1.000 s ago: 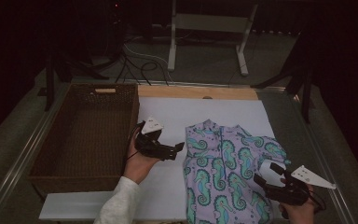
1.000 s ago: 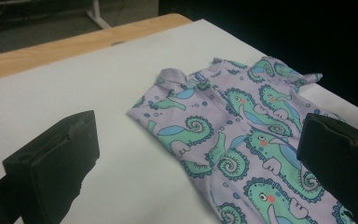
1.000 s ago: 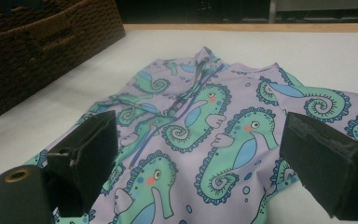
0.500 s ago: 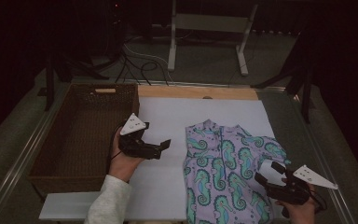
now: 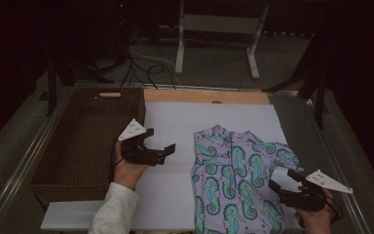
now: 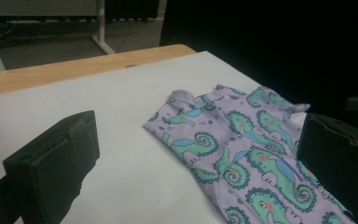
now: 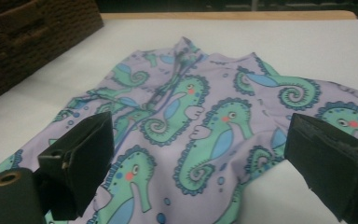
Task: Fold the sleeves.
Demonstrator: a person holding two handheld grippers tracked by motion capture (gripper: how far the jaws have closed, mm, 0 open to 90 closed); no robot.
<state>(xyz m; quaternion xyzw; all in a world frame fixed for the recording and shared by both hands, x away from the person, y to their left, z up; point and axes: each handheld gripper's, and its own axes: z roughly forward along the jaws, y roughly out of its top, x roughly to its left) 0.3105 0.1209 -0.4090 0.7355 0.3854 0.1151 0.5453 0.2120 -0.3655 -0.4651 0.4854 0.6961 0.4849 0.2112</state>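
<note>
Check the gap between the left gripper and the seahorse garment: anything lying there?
Nothing: the high view shows bare white board between the left gripper and the garment.

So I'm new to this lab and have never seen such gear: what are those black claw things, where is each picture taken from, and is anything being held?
A person holds a two-jaw hand tool in each hand. The high view looks down on the table: the left gripper hangs over the white sheet, the right gripper at the lower right edge of a lilac seahorse-print garment. A brown wicker basket stands at the left. The other two pictures come from cameras riding on each gripper, looking along its own black jaws. Both stand open and hold nothing; the garment lies flat between and beyond the right one's jaws.
</note>
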